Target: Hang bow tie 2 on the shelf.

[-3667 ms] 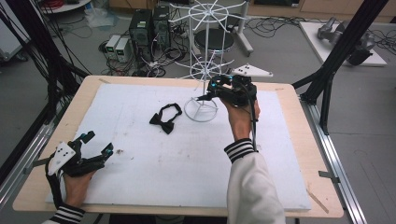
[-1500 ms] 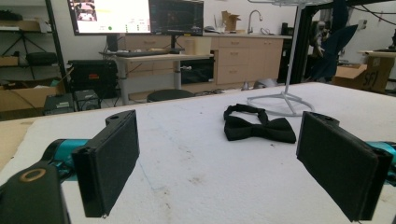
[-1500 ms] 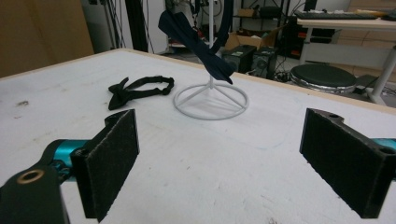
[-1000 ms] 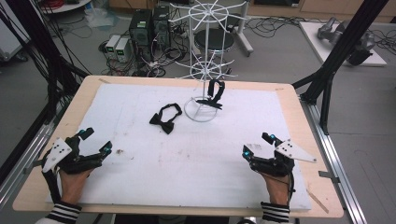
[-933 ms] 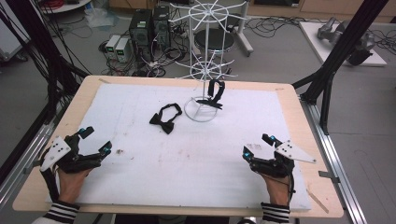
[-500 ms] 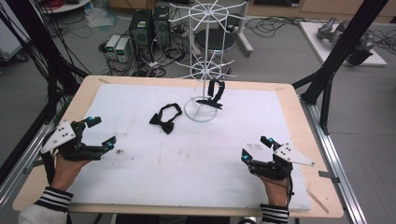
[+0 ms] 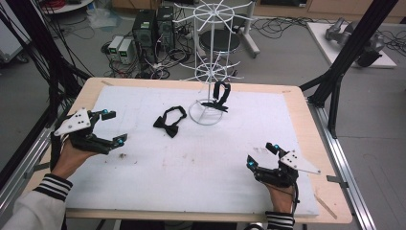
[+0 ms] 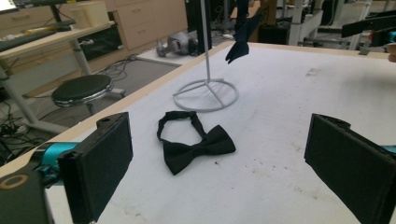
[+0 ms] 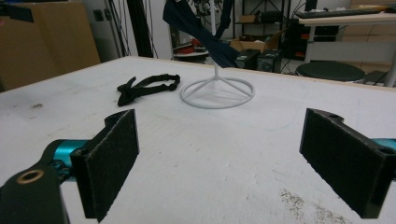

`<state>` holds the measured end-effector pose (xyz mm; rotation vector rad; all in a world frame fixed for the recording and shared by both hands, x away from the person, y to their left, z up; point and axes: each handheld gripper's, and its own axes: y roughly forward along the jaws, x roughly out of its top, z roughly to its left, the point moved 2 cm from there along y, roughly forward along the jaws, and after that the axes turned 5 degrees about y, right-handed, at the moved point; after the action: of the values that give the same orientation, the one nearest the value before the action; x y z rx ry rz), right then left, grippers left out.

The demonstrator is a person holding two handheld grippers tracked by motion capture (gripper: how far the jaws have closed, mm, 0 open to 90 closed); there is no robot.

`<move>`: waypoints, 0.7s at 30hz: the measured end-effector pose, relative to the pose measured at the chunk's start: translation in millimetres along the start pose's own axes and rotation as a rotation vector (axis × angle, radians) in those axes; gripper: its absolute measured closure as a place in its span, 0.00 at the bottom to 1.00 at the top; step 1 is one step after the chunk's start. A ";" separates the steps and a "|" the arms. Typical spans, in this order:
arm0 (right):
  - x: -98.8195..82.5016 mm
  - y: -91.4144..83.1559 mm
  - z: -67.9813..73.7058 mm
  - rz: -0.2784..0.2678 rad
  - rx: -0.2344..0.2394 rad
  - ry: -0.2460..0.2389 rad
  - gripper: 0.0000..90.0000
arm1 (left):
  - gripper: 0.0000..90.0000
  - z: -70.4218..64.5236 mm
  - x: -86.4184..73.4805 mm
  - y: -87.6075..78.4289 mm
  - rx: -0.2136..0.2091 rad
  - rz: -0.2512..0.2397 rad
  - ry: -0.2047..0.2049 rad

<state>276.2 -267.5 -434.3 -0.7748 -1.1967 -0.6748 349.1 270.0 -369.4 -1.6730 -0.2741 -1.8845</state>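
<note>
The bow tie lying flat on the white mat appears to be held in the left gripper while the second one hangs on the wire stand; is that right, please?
Not quite: the left gripper is open and empty, apart from the bow tie lying flat on the white mat, as the left gripper view shows. The second one does hang on the wire stand.

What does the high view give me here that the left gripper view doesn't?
High view alone: the rack's upper wire wheels, the right gripper open near the table's front edge, and the left gripper from outside, open over the mat. Left gripper view alone: its own jaw pads close up, framing the bow tie, and the tie's strap loop in detail. Both: the bow tie on the mat, the rack's ring base, and the second tie hanging on the rack.
</note>
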 end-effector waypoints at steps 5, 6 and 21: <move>-1.1 1.9 1.3 0.005 0.002 0.002 0.12 | 0.09 6.0 4.2 12.1 -0.036 0.058 0.006; -1.4 2.1 1.9 0.009 0.001 0.004 0.12 | 0.09 7.1 5.3 14.3 -0.039 0.071 0.013; -9.4 3.6 -2.3 -0.012 -0.009 0.018 0.12 | 0.09 11.5 21.7 59.3 -0.154 0.191 0.075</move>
<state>278.1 -266.9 -444.4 -0.7677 -1.1834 -0.6963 390.9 222.1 -360.2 -1.6586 0.0613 -1.8576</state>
